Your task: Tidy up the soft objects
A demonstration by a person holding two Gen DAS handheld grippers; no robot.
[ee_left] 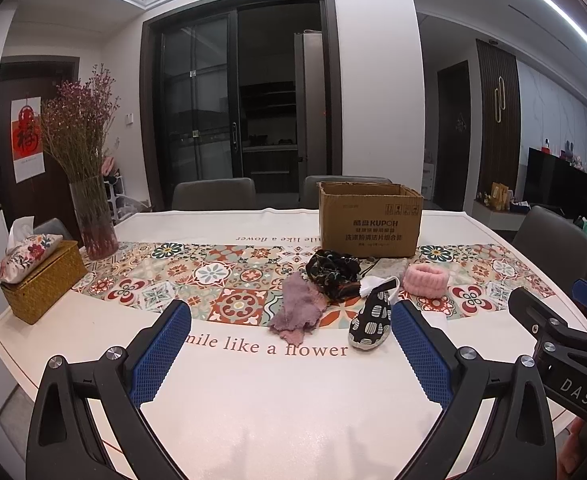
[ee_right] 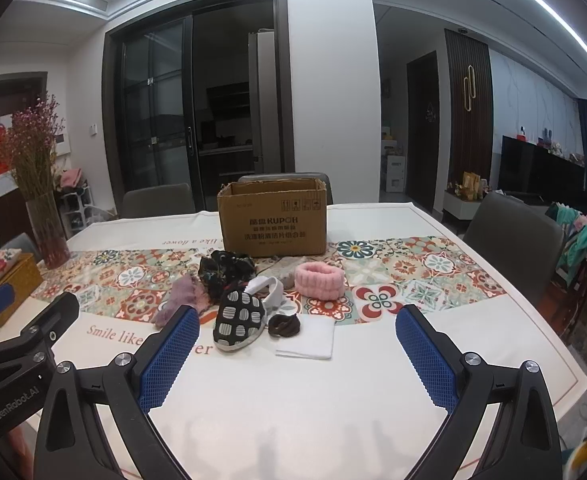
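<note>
Soft things lie in a cluster in front of an open cardboard box (ee_left: 369, 220) (ee_right: 273, 218): a purple cloth (ee_left: 297, 312) (ee_right: 179, 296), a dark patterned fabric (ee_left: 333, 270) (ee_right: 223, 270), a black-and-white patterned shoe (ee_left: 369, 318) (ee_right: 239, 316), a pink fuzzy band (ee_left: 425, 278) (ee_right: 319, 278), a brown hair tie (ee_right: 283, 325) and a white folded cloth (ee_right: 309, 340). My left gripper (ee_left: 291, 354) is open and empty, short of the cluster. My right gripper (ee_right: 297, 356) is open and empty, just in front of the white cloth.
A glass vase of dried flowers (ee_left: 93, 216) (ee_right: 47, 232) and a tissue box on a woven basket (ee_left: 41, 276) stand at the table's left. Chairs (ee_left: 213, 194) (ee_right: 513, 236) ring the table (ee_left: 273, 400). Each gripper shows at the edge of the other's view.
</note>
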